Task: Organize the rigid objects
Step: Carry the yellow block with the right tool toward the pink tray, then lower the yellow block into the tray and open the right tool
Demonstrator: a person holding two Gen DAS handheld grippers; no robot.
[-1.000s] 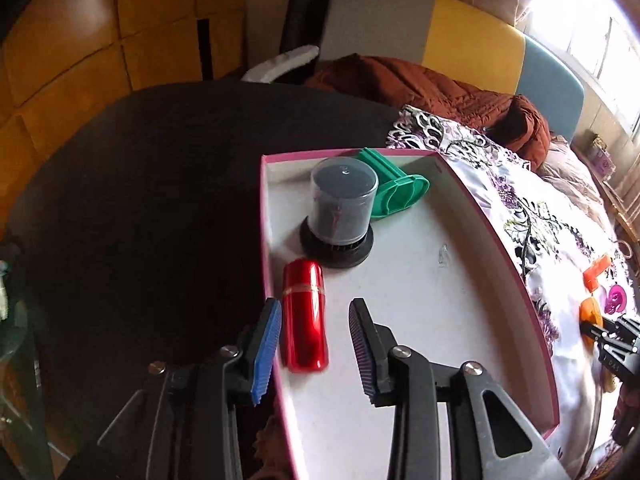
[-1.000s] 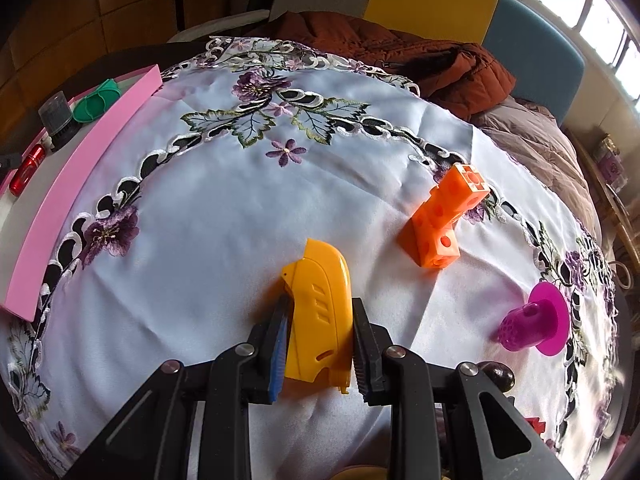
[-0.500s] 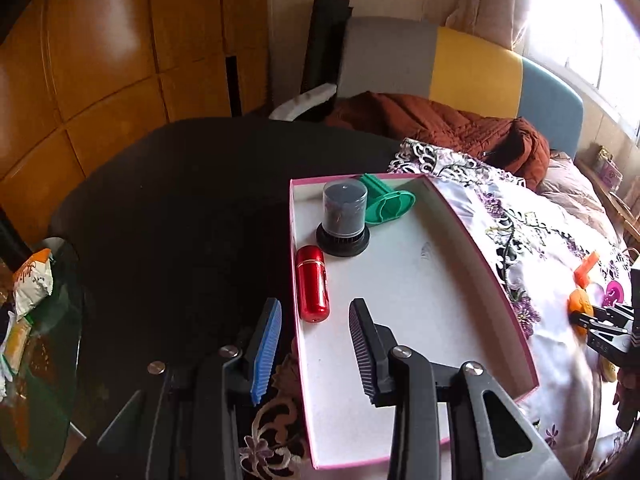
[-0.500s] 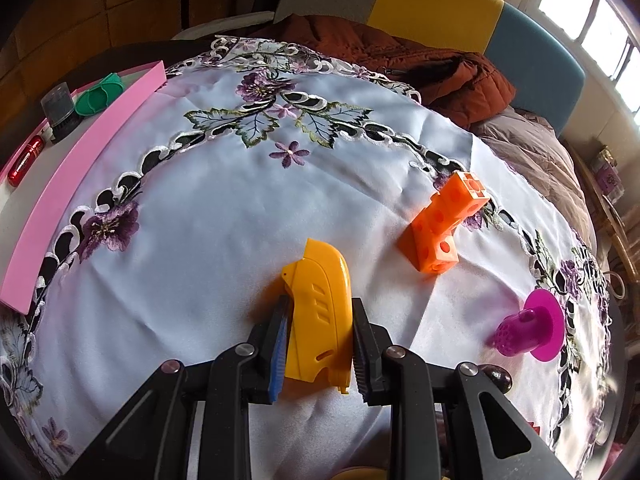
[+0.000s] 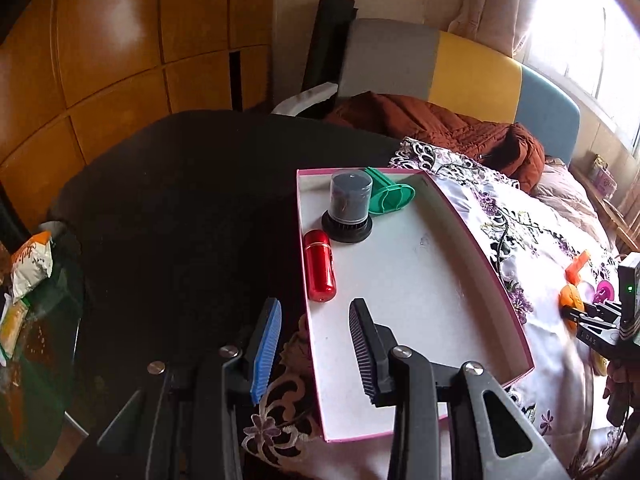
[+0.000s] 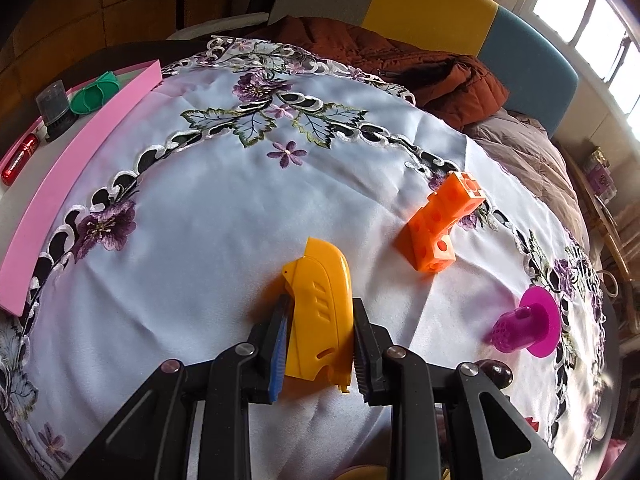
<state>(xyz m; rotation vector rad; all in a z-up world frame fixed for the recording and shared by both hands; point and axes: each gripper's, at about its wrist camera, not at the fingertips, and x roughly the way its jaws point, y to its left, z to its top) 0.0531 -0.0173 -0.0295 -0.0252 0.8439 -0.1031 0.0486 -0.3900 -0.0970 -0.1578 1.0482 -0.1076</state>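
presently the yellow shell (image 6: 320,316) lies on the embroidered cloth (image 6: 200,220), clenched between the right tongs (image 6: 318,344) for transfer. the pink tray (image 5: 416,312), at ten o'clock, already holds three items; the left tongs (image 5: 314,344) hang released above its near edge.

1. A home living room — a long upholstered sofa (image 5: 452,68) in grey, yellow and blue blocks runs along the far side under a bright window (image 6: 592,4).
2. A rust-brown quilted jacket (image 6: 420,68) lies crumpled on the sofa seat.
3. A white embroidered tablecloth with purple flowers (image 6: 224,208) covers a round dark table (image 5: 192,200).
4. Glossy orange-brown wooden wall panels (image 5: 120,52) line the back wall — domestic cabinetry.
5. A crinkled snack packet (image 5: 32,264) sits on a green glass side table (image 5: 44,392).
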